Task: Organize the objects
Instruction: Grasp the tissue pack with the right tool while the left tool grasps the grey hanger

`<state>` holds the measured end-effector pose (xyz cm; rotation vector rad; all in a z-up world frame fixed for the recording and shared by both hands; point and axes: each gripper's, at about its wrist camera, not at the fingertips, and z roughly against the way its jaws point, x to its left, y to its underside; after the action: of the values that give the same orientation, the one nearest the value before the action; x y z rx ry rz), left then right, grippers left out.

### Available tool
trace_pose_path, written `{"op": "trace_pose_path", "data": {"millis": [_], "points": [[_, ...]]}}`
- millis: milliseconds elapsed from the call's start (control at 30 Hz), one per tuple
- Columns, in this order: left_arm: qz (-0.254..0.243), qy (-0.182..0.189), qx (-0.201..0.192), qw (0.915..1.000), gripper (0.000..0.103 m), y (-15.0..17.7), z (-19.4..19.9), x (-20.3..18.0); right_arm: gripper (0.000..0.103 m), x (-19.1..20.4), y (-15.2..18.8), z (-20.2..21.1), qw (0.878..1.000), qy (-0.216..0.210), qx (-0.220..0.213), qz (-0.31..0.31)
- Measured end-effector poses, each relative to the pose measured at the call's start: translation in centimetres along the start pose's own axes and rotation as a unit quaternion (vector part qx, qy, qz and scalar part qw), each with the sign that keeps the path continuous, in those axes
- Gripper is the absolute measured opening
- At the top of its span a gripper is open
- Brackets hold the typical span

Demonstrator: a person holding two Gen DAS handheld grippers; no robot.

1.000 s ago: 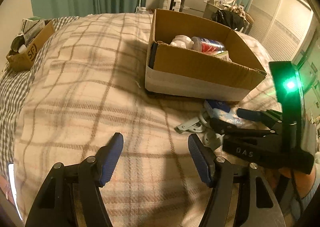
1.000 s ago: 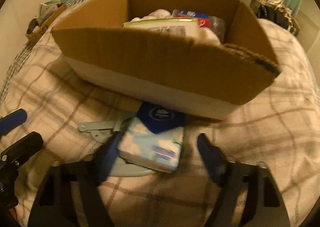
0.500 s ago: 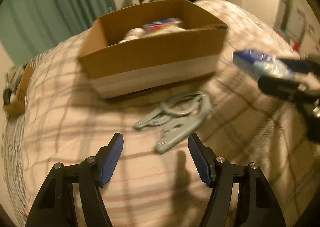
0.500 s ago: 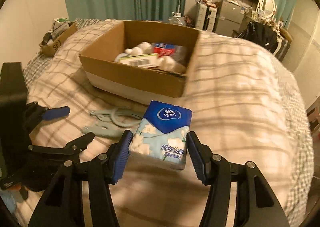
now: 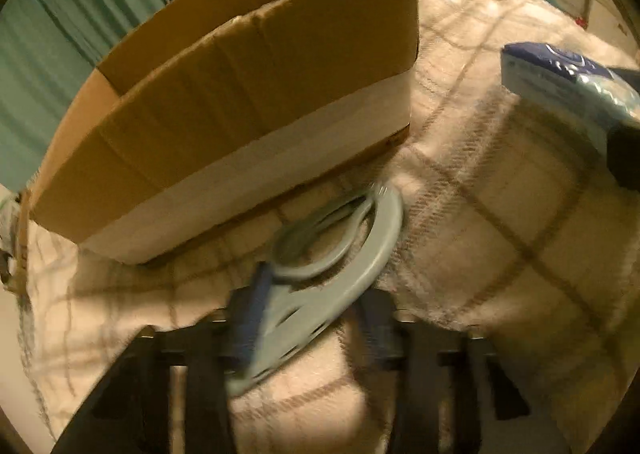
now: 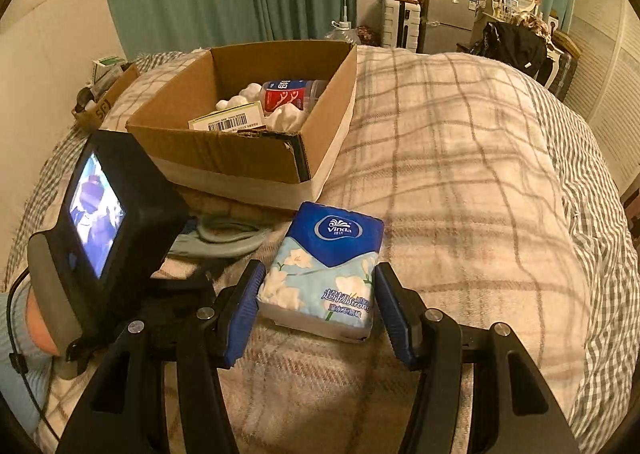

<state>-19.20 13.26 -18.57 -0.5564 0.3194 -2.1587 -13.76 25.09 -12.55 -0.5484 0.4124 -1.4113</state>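
My right gripper (image 6: pixel 320 306) is shut on a blue and white tissue pack (image 6: pixel 326 270) and holds it above the plaid bed cover; the pack also shows in the left wrist view (image 5: pixel 568 81). My left gripper (image 5: pixel 312 330) is low over the grey plastic hangers (image 5: pixel 332 266), which lie between its blue pads, jaws still apart; the view is blurred. The open cardboard box (image 6: pixel 224 153) sits just beyond, holding a red-labelled bottle (image 6: pixel 288 95), a barcoded box and white items.
The left gripper's body with its lit screen (image 6: pixel 100 221) stands at my right gripper's left. A small cardboard box (image 6: pixel 104 101) sits at the bed's far left edge. Curtains, a fridge and a dresser stand behind the bed.
My right gripper has closed on the tissue pack and lifted it off the hangers. My left gripper has swung toward the hangers and dropped down around them.
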Motion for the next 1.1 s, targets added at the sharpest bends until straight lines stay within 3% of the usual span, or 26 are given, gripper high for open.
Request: {"op": "trace_pose_path", "data": {"millis": [167, 433, 800, 1100], "points": [[-0.014, 0.005, -0.030, 0.9994, 0.020, 0.6, 3.2, -0.2, 0.056, 0.3, 0.1, 0.6, 1.000, 0.003, -0.007, 0.006], [0.022, 0.070, -0.073, 0.9947, 0.008, 2.1, 10.5, 1.6, 0.056, 1.2, 0.0, 3.7, 0.999, 0.007, -0.038, 0.011], [0.090, 0.074, -0.142, 0.9830, 0.007, 2.7, 18.2, 4.0, 0.055, 4.6, -1.8, 10.5, 0.993, 0.008, -0.108, 0.044], [0.165, 0.067, -0.178, 0.9677, 0.007, -0.4, 18.8, 9.2, 0.055, 6.5, -5.3, 11.7, 0.988, -0.007, -0.137, 0.068]]}}
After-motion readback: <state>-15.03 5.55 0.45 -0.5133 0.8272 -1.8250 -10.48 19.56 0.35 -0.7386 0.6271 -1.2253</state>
